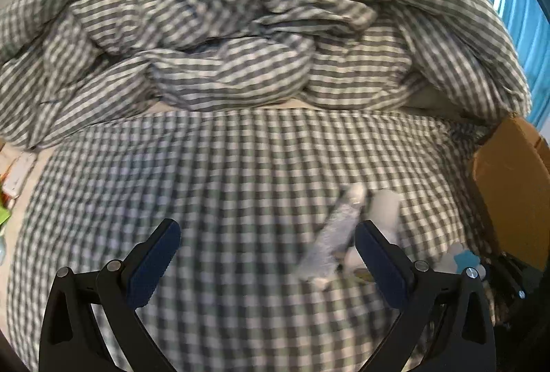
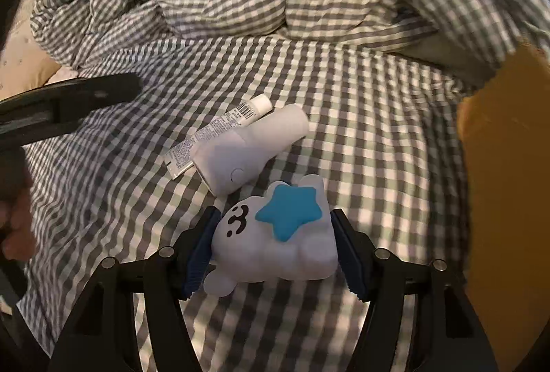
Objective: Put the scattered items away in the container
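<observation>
My right gripper [image 2: 275,245] is shut on a white toy figure with a blue star [image 2: 275,234], just above the checked bed sheet. Beyond it lie a white handheld device [image 2: 251,148] and a small white tube [image 2: 220,131], side by side and touching. My left gripper [image 1: 266,255] is open and empty over the sheet; the tube [image 1: 335,231] and the device [image 1: 386,207] lie blurred by its right finger. The toy [image 1: 462,260] shows at the right. The cardboard box [image 2: 505,200] stands at the right; it also shows in the left wrist view [image 1: 512,193].
A crumpled grey-and-white checked duvet [image 1: 223,38] is heaped across the far side of the bed [image 2: 361,131]. The left gripper's body [image 2: 68,100] reaches in from the left in the right wrist view. Assorted items [image 1: 10,186] lie beyond the bed's left edge.
</observation>
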Motion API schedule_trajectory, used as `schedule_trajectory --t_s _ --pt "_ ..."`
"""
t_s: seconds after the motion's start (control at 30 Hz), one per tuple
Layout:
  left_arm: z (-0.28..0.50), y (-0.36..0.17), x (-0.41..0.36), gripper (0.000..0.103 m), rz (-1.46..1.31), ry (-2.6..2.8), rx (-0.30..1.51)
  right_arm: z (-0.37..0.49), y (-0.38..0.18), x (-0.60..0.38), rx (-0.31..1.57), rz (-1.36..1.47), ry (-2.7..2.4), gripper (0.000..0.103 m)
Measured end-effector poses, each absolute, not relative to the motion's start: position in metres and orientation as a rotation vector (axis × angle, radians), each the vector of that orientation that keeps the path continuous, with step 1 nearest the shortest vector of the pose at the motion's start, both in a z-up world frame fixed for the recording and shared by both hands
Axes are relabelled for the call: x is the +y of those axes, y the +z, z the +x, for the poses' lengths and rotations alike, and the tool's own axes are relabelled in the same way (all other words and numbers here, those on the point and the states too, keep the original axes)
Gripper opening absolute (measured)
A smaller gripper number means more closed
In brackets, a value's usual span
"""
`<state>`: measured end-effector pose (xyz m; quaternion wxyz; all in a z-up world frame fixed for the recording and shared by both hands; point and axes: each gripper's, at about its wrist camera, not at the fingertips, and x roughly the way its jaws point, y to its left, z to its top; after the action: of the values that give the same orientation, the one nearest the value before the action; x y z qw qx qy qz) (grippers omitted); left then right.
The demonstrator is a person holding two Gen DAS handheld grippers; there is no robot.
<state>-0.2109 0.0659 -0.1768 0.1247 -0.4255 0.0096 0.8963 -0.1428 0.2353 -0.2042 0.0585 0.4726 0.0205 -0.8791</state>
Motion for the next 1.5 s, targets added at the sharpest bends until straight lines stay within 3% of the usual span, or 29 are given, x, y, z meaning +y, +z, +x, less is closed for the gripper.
schedule_trajectory --t_s 0.1,0.33,0.53,0.6,0.77,0.93,0.97,1.5 --pt "-0.215 -0.183 0.082 0.103 -1.249 2.559 -0.008 -0.130 -0.197 0.241 0.042 1.421 -2.666 0.064" --pt "-0.210 -0.200 0.116 0.103 -1.220 2.482 0.092 -0.117 -0.185 0.250 0.035 1.410 -2.694 0.064" --pt "-0.202 -0.214 0.133 0.096 -1.205 2.324 0.213 -0.113 -0.176 0.255 0.033 1.392 -2.712 0.064" --pt "-0.203 -0.220 0.134 0.091 -1.217 2.280 0.206 -0.113 -0.175 0.255 0.033 1.395 -2.712 0.064" --pt "-0.207 -0.234 0.141 0.059 -1.274 2.217 0.216 -0.111 -0.174 0.256 0.030 1.385 -2.717 0.064" --pt "-0.208 -0.245 0.152 0.055 -1.289 2.184 0.286 -0.111 -0.175 0.259 0.028 1.390 -2.724 0.064" --pt "-0.208 -0.247 0.154 0.048 -1.297 2.177 0.291 -0.111 -0.175 0.259 0.026 1.391 -2.725 0.064" --pt "-0.205 -0.226 0.144 0.048 -1.294 2.260 0.251 -0.105 -0.161 0.257 0.022 1.355 -2.746 0.064"
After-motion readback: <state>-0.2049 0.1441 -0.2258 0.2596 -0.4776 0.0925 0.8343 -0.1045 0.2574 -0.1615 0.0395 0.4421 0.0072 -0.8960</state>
